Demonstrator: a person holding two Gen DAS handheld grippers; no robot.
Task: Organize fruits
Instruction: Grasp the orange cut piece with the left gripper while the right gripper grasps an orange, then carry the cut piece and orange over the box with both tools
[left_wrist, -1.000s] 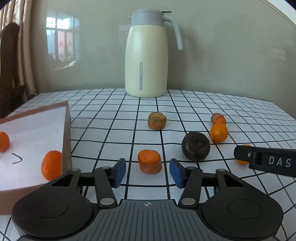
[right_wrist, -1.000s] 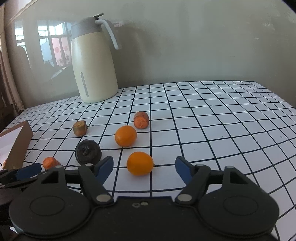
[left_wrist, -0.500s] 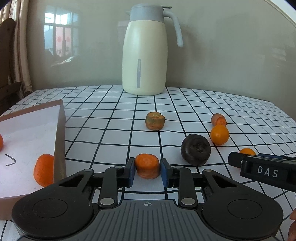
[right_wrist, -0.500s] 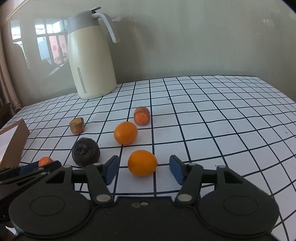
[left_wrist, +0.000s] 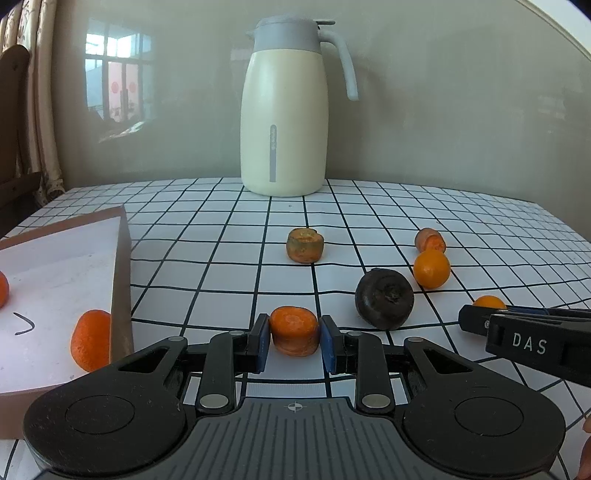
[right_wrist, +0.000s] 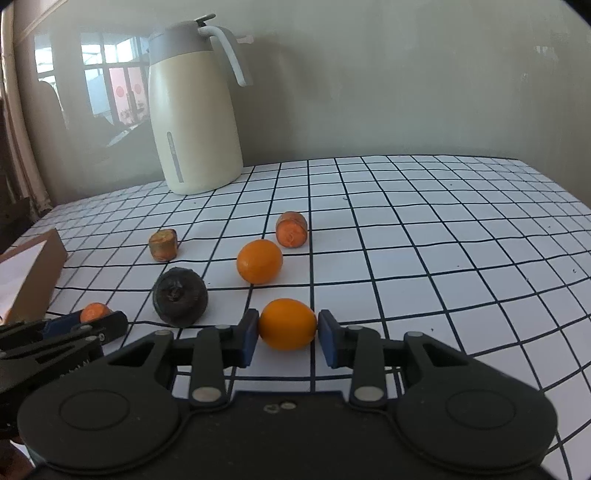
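Left gripper (left_wrist: 294, 341) clamped on carrot chunk (left_wrist: 294, 334), right gripper (right_wrist: 286, 334) clamped on kumquat (right_wrist: 287, 324); both pieces on the checked tablecloth (right_wrist: 424, 258), not lifted. Two orange fruits (left_wrist: 90, 339) already in the cardboard box (left_wrist: 122, 280). Left out: second kumquat (right_wrist: 259, 261), dark round fruit (right_wrist: 180, 296), brownish chunk (right_wrist: 163, 244), far carrot piece (right_wrist: 291, 229).

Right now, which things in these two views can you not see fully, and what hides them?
- Left wrist view: box cut by the left edge; one orange piece inside is half out of frame.
- Left wrist view: small orange mostly behind the right gripper.
- Right wrist view: carrot piece partly behind the left gripper.
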